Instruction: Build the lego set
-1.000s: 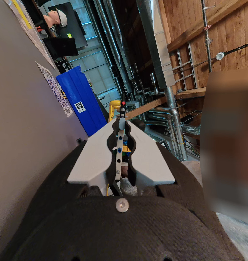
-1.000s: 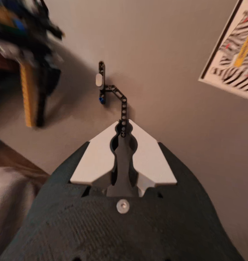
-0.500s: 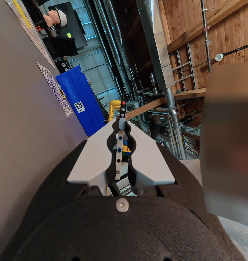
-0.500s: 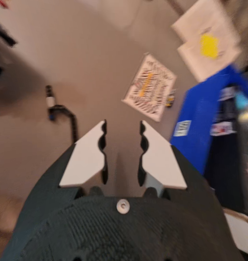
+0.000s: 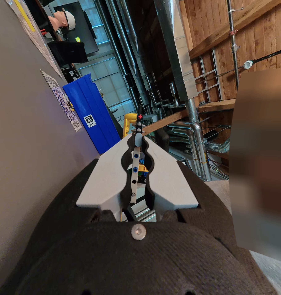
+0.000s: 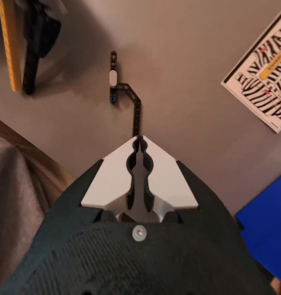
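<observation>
My left gripper [image 5: 138,140] is shut on a lego assembly [image 5: 135,167] and holds it in the air. The assembly has a grey beam with blue pins, a black beam [image 5: 139,124] with a red axle tip, and a yellow part [image 5: 128,121]. The same assembly shows blurred at the top left of the right wrist view [image 6: 10,47]. A black bent beam [image 6: 136,111] with a white piece [image 6: 113,78] and a blue pin lies flat on the grey table [image 6: 184,63]. My right gripper [image 6: 139,137] is shut, its tips at the beam's near end with nothing between the pads.
A blue bin [image 5: 91,118] stands on the table; it also shows in the right wrist view [image 6: 267,215]. A striped printed sheet [image 6: 267,76] lies at the right, also seen in the left wrist view [image 5: 64,103]. Grey cloth [image 6: 12,183] is at the left. Spacing between my two grippers at the tips: around 20 cm.
The right gripper let go of the black bent beam, opened and swung right, then came back and shut at the beam's near end. The left gripper has hardly moved.
</observation>
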Demonstrator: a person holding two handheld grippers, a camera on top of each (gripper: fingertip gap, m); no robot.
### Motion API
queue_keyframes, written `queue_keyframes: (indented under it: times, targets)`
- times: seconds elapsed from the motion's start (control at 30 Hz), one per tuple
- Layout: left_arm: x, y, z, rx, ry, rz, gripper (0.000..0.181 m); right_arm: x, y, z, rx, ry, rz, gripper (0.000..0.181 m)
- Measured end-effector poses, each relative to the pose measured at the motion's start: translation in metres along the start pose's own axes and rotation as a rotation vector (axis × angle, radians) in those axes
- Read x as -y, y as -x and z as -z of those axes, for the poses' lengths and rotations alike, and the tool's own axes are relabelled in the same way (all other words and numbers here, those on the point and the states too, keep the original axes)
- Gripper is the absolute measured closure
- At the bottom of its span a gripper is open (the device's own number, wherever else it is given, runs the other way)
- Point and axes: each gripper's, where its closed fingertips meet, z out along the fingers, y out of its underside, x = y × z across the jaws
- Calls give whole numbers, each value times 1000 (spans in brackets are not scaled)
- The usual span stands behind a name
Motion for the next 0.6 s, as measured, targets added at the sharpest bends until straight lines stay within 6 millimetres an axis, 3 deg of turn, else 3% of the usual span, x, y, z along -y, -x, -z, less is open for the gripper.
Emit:
queue_keyframes:
  times: [0.23, 0.53, 0.6]
  targets:
    - [-1, 1, 0, 6, 3, 0, 176, -4, 2, -15, 73, 115, 6, 161]
    - [-2, 3, -1, 17, 11, -1, 176, 5, 6, -26, 80, 134, 30, 175]
    - [-2, 3, -1, 17, 10, -1, 176, 11, 6, -27, 108, 79, -29, 175]
